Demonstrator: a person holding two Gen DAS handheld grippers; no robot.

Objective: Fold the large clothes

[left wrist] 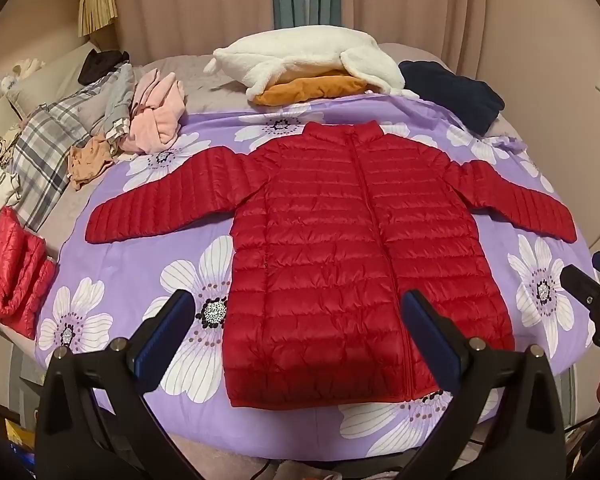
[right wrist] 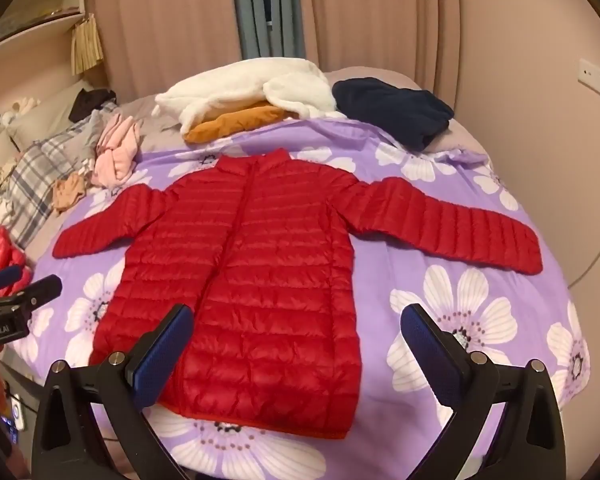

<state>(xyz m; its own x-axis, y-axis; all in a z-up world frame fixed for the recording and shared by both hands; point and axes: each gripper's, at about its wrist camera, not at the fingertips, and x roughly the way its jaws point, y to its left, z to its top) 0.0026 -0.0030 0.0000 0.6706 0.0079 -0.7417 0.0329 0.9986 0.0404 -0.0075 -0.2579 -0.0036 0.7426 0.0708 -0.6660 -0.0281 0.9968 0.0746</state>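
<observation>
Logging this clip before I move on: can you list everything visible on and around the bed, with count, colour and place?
puffer jacket: 1, red, spread flat on the floral sheet, sleeves out, zipped
floral sheet: 1, purple with white flowers, covering the bed
folded red jacket: 1, red, left edge of the bed
white fleece: 1, white, far side, lying on the orange garment
orange garment: 1, orange, under the white fleece
navy garment: 1, dark blue, far right
pink garment: 1, pink, far left
plaid cloth: 1, grey check, left side
curtains: beige, behind the bed
left tool: 1, black with blue pads, open, above the jacket hem
right tool: 1, same colours, open, above the hem
</observation>
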